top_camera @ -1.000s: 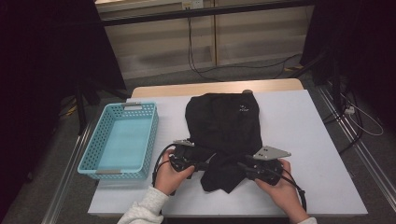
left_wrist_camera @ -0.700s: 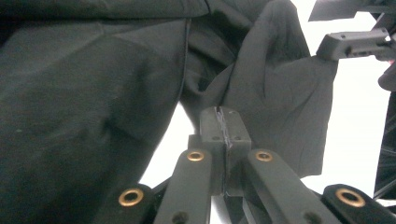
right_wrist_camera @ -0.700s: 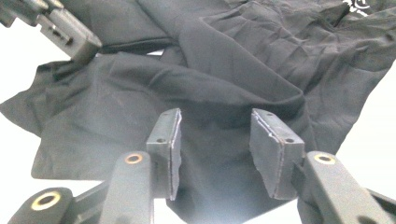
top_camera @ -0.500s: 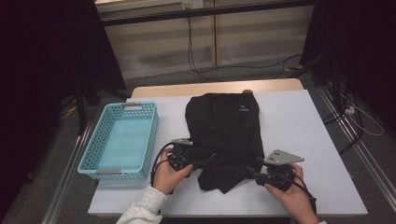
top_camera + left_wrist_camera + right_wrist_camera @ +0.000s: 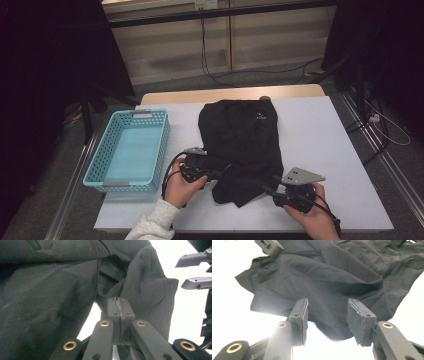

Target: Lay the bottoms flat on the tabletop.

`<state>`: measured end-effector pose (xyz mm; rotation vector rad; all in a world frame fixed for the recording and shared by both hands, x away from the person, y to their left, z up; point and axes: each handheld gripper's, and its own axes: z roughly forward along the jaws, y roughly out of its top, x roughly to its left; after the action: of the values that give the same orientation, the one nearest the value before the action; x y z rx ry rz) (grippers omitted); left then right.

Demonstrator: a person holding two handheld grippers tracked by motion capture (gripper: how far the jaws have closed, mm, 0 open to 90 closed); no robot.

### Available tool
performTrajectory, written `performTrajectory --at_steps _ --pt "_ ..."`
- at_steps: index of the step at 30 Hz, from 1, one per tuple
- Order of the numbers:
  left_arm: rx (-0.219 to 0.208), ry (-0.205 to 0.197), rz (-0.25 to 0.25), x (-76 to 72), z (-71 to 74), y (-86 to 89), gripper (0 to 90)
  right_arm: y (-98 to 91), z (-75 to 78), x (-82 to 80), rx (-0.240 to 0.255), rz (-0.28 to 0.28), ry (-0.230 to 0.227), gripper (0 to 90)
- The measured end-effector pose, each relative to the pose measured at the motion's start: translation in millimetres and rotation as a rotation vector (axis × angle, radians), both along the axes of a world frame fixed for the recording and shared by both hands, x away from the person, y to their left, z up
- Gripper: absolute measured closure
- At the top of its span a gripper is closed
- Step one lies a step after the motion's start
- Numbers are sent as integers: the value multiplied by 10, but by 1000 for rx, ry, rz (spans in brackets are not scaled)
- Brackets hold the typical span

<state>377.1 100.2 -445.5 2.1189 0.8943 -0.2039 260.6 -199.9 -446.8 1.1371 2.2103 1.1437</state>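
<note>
A black garment point(image 5: 240, 145) lies spread on the white desk point(image 5: 320, 145), beside a turquoise basket point(image 5: 127, 150). The left gripper point(image 5: 119, 312) is clenched on its near hem. The right gripper point(image 5: 327, 317) has its fingers point(image 5: 299, 317) released, the cloth's edge just ahead of them.

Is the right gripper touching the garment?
Apart. In the right gripper view the right gripper has its jaws open, short of the garment, with bright table between the jaw tips and the cloth's near edge.

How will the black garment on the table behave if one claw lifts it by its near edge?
The black garment would probably hang limp, since it lies flat with soft folds and creases. It looks light: the thin fabric bunches where the left claw is shut on it. It will likely drag along the table rather than slide freely.
</note>
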Motion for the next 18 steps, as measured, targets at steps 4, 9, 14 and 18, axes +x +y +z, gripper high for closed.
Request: performTrajectory --at_steps 4,9,14,18 --pt "5 15 -10 -5 -32 -34 899 93 -57 -1 -8 34 11 543" --pt "12 14 -23 -7 -39 -57 899 207 -130 54 -18 77 25 640" --pt "4 22 -23 0 -37 -51 900 245 -186 116 -30 113 72 822" --pt "-4 23 -19 6 -27 -38 900 233 -167 148 -26 139 84 900"
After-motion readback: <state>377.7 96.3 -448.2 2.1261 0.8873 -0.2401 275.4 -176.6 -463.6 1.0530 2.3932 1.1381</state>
